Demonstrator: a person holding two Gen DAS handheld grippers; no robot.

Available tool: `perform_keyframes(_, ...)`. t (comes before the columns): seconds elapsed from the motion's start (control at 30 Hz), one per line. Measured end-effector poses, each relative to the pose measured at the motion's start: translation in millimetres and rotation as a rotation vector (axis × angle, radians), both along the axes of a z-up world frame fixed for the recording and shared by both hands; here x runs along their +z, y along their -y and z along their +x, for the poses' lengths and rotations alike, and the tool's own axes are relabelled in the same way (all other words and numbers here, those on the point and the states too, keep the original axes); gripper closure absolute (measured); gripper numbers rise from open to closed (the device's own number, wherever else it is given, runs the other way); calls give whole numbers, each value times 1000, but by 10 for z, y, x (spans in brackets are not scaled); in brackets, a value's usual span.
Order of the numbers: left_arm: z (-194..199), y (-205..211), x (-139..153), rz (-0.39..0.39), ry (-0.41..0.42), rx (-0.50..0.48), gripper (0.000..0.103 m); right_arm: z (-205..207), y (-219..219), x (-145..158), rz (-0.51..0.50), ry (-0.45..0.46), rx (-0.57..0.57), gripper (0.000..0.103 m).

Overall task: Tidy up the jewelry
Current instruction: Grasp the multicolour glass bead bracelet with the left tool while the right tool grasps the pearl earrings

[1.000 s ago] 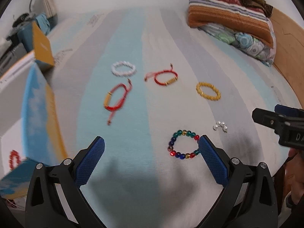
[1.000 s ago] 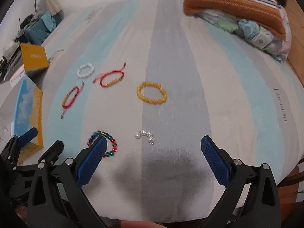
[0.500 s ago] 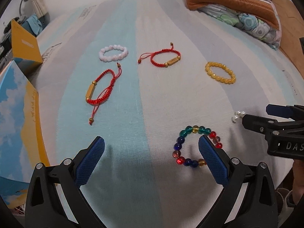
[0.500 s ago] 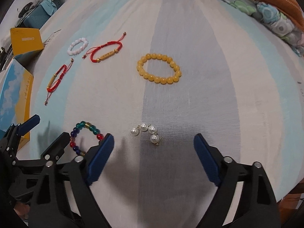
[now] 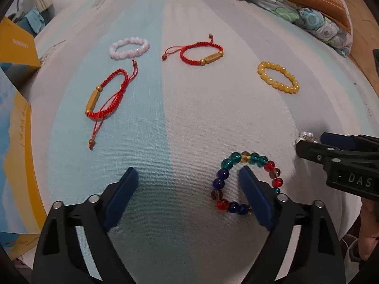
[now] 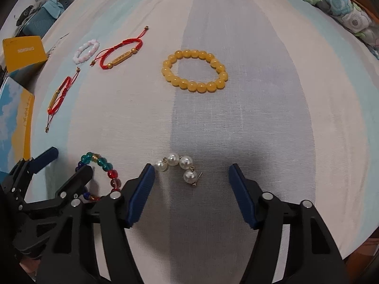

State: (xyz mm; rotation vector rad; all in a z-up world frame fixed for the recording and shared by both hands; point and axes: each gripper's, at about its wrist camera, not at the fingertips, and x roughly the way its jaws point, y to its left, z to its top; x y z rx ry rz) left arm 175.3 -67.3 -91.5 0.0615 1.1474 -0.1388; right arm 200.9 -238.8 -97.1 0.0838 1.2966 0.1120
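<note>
Jewelry lies on a striped bedsheet. My left gripper point(image 5: 189, 177) is open and low over the sheet; its right finger point(image 5: 254, 197) sits inside the multicoloured bead bracelet point(image 5: 246, 157). My right gripper point(image 6: 191, 174) is open, with the pearl earrings point(image 6: 180, 163) between its fingertips. Farther off lie a yellow bead bracelet point(image 6: 194, 69), a red cord bracelet with a gold bar point(image 5: 201, 53), a second red cord bracelet point(image 5: 106, 94) and a pink bead bracelet point(image 5: 129, 47). The right gripper also shows at the right edge of the left wrist view point(image 5: 315, 144).
A blue and yellow box point(image 5: 14, 146) stands at the left edge of the bed, with a yellow box point(image 5: 16, 45) behind it. Folded blankets and a floral pillow point(image 5: 308, 7) lie at the far right. The bed's front edge is just below the grippers.
Both grippers have moved forward and down toward the sheet. The left one's right finger now sits inside the multicoloured bracelet; the right one now brackets the pearl earrings and has narrowed a little.
</note>
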Motion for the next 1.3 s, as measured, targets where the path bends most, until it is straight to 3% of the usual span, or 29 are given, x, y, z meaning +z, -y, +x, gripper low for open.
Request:
perform_keyframes(0.2,-26,12,-7,11,0,-8,40,9,-21,-11,-12,-4,-26,54)
perform_keyframes(0.47,-69,-7,14,-9,-4,-16,67,-10,-27,-27,-15,-10,-58,62)
perform_keyframes(0.67,-92,7,19,-20,-10,-35,93,-2,-11,-42,-18,-17,-85,72)
perform_keyframes(0.87,-104,-26,39,-48,-3,-27,94,35,17,-54,-22,-14,-111,92)
perform_keyframes(1.3,-182,-59,219,-80,31,-34,94,-117,56,25,-14,22,-105,92)
